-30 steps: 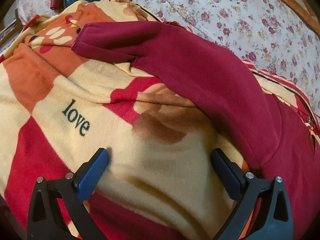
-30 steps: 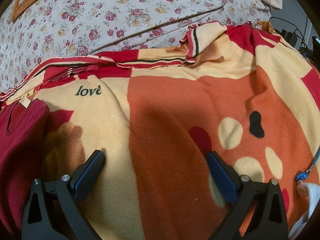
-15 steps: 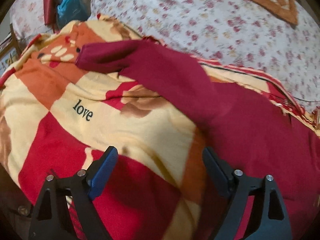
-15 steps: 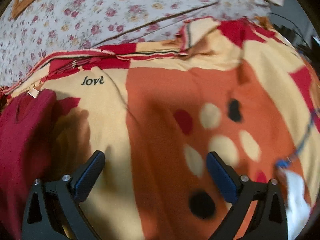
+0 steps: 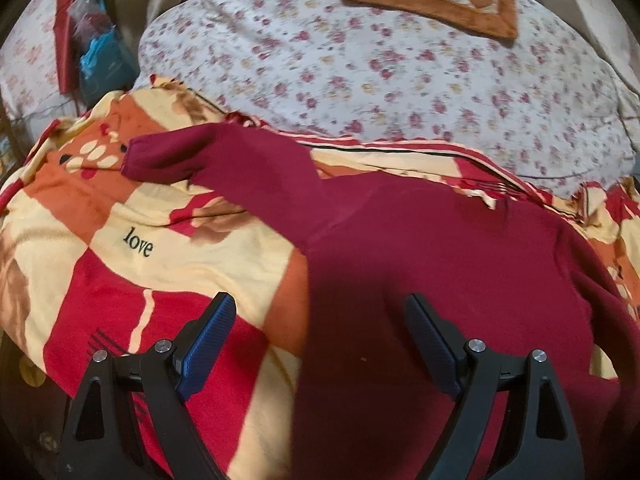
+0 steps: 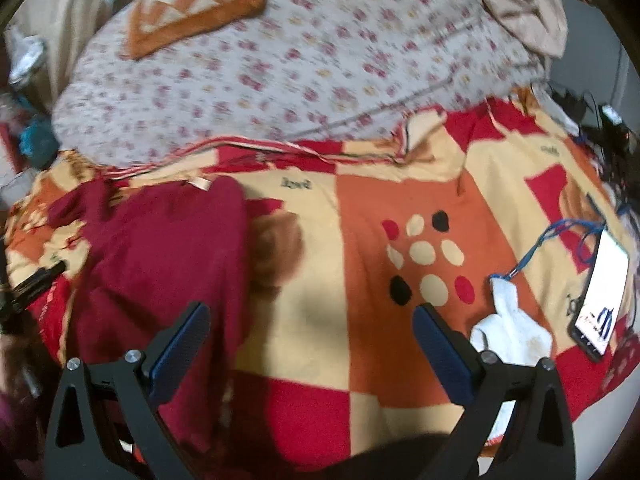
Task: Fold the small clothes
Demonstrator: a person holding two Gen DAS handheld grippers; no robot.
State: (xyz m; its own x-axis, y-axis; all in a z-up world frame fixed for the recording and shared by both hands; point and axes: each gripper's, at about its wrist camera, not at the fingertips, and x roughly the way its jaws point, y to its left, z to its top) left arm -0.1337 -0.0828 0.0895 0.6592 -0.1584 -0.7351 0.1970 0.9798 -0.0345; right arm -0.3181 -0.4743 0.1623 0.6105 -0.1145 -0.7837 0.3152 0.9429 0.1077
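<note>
Your left gripper [image 5: 316, 316] and right gripper [image 6: 310, 326] both hang spread and empty, the maroon garment [image 5: 460, 264] lying below them on the patterned blanket [image 6: 400, 320].

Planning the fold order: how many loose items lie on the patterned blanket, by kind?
Maroon garment: 1
White sock: 1
Phone: 1
Blue cord: 1
Total: 4
</note>
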